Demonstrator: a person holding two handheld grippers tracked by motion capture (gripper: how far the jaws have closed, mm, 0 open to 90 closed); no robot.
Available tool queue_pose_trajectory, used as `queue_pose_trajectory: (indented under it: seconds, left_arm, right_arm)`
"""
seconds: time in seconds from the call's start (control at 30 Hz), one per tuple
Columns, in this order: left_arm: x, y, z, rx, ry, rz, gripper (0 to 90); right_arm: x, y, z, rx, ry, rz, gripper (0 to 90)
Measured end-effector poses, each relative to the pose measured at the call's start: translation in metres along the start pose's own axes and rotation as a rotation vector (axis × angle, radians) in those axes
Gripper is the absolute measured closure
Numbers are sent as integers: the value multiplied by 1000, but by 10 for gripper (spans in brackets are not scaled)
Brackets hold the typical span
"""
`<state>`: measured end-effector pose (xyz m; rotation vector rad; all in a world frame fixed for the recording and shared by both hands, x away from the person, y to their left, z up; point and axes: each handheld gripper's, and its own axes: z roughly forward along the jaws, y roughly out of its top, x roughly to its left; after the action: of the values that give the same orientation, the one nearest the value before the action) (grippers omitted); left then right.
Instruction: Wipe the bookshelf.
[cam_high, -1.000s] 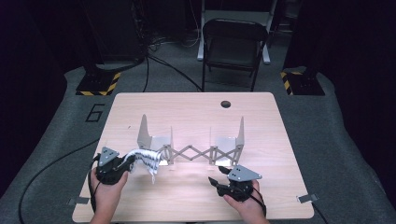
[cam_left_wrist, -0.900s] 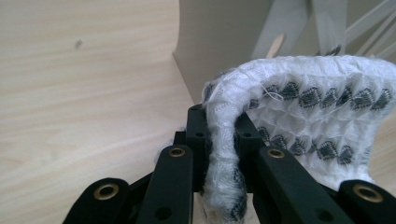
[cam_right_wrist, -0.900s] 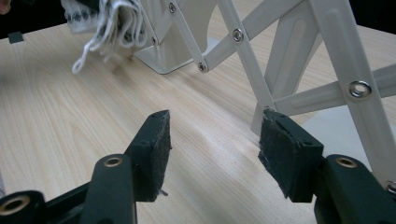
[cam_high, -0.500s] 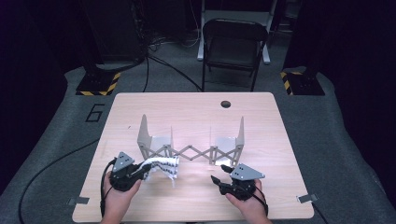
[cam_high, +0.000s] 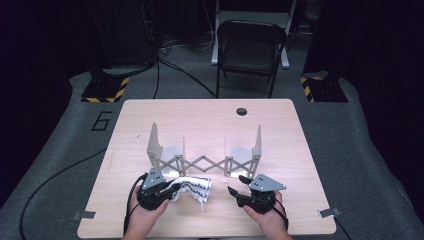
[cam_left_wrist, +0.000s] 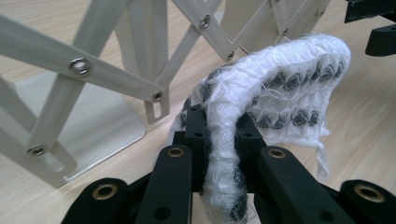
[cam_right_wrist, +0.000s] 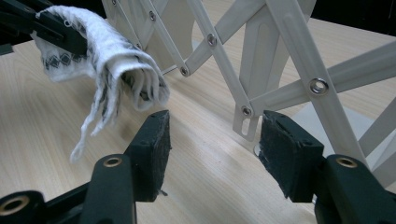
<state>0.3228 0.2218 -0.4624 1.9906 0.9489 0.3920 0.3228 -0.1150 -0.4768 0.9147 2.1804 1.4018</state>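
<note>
1. Work surface: a light wooden table (cam_high: 150, 115) carries a white expandable scissor rack (cam_high: 202, 162) at its centre, with an upright end plate at each side and a lattice of riveted slats between them.
2. Left gripper (cam_high: 167, 191): it sits at about 7 o'clock from the rack's centre, near the front edge of the table, held in the person's left hand (cam_high: 142, 220). Its jaws are pressed together on a white knitted cloth (cam_high: 192, 186) with a dark diamond pattern.
3. Grip detail, left gripper view: the cloth (cam_left_wrist: 280, 88) is bunched into a narrow fold between the two black jaws and rises out of them, then arches over toward 2 o'clock, its loose edge hanging with a few stray threads.
4. Cloth location: it is held above the table just in front of the rack's lattice, between the two grippers, and trails toward 3 o'clock from the left gripper in the high view.
5. Right gripper (cam_high: 239, 186): it sits at about 5 o'clock from the rack's centre, held in the person's right hand (cam_high: 267, 220). Its jaws are spread and hold nothing.
6. Right gripper view: the cloth's (cam_right_wrist: 112, 60) free end hangs at 11 o'clock, just above the left jaw, apart from it. The rack's lattice (cam_right_wrist: 261, 60) stands behind the jaws.
</note>
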Motion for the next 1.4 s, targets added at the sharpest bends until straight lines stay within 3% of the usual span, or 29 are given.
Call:
queue_pose_trajectory:
  seconds: [0.37,0.57,0.7,0.87,1.0,1.17,1.33,1.4]
  left_arm:
    - [-19,-2,24,39,-77,83,789]
    - [-22,-3,29,53,-110,76,790]
    - [-24,-2,30,45,-102,84,790]
    - [-27,-1,31,28,-155,93,790]
    - [-28,-1,30,17,-160,99,790]
    - [-26,-2,31,17,-159,81,776]
    - [-23,-3,32,22,-145,93,665]
    - [-22,-4,33,10,-130,89,617]
  right_arm:
    - [10,0,9,10,49,-13,390]
    - [19,1,16,15,112,-20,363]
    - [24,4,18,5,148,-17,363]
    - [28,6,25,33,180,-33,364]
    - [33,4,31,74,212,-61,457]
    - [34,2,36,130,227,-59,733]
    - [28,3,34,151,226,-53,783]
    - [26,3,31,160,219,-30,784]
